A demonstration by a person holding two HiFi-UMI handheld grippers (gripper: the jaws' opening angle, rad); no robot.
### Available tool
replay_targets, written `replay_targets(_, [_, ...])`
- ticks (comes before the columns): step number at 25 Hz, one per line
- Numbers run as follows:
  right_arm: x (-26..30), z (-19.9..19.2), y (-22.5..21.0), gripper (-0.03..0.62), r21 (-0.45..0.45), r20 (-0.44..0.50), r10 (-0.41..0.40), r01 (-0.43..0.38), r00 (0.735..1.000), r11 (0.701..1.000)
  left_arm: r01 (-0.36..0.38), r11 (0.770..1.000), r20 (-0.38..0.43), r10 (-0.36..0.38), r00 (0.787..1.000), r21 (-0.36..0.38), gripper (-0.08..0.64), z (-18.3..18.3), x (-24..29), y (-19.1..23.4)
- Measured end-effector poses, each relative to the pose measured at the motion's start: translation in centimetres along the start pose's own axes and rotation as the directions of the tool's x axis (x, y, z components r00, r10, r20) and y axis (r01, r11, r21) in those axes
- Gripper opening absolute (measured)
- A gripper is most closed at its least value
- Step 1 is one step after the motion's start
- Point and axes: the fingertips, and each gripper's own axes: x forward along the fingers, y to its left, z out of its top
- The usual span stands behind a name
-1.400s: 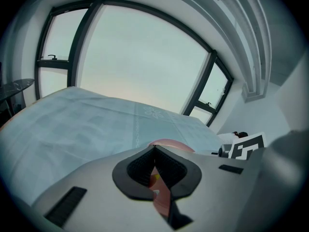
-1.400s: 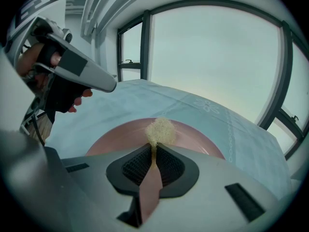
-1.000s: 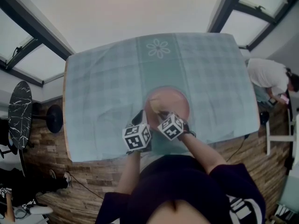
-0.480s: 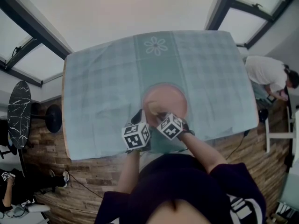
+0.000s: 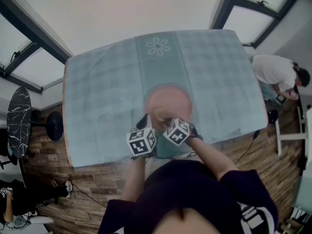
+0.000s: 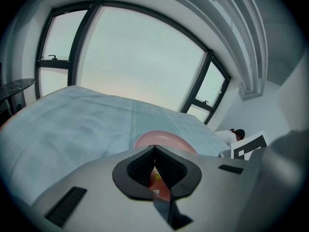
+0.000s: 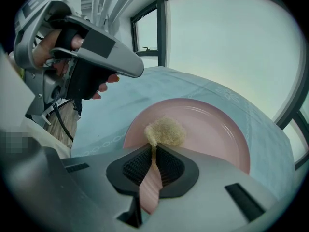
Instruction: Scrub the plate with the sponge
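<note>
A pink plate (image 5: 170, 99) lies on the teal checked tablecloth, near the table's front edge. My left gripper (image 5: 146, 124) is at the plate's near-left rim, its jaws shut on that rim (image 6: 155, 179). The plate (image 6: 161, 139) shows just beyond them. My right gripper (image 5: 166, 120) is shut on a tan fluffy sponge (image 7: 165, 131), which rests on the near part of the plate (image 7: 212, 129). The sponge (image 5: 160, 113) appears as a pale patch in the head view. The left gripper (image 7: 87, 47), held by a hand, shows at the upper left of the right gripper view.
The table (image 5: 97, 96) has a flower motif (image 5: 158, 46) at its far side and a wooden front edge. A person (image 5: 275, 72) crouches on the floor to the right. A black marble side table (image 5: 18, 121) stands to the left. Large windows surround the room.
Both grippers stay at the plate's near edge. The head view has shifted a little, so the plate sits slightly higher and further left in the picture. The sponge has barely moved.
</note>
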Motion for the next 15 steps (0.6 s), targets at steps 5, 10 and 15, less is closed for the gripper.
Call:
replay_targets(5, [-0.5, -0.6, 0.1, 0.035, 0.000, -0.009, -0.014, 0.014, 1.000, 1.000, 0.010, 1.000, -0.005, -0.010, 1.000, 0.009, 0.009, -0.5, -0.3, -0.4])
replay_targets(10, [-0.8, -1.4, -0.3, 0.035, -0.016, -0.032, -0.044, 0.043, 0.999, 0.999, 0.017, 1.000, -0.007, -0.017, 1.000, 0.012, 0.009, -0.6, -0.4, -0.5])
replay_targets(15, [-1.3, -2.5, -1.4, 0.035, 0.020, -0.042, -0.069, 0.070, 0.997, 0.997, 0.030, 0.999, -0.017, -0.030, 0.999, 0.019, 0.009, -0.8, 0.0, -1.0])
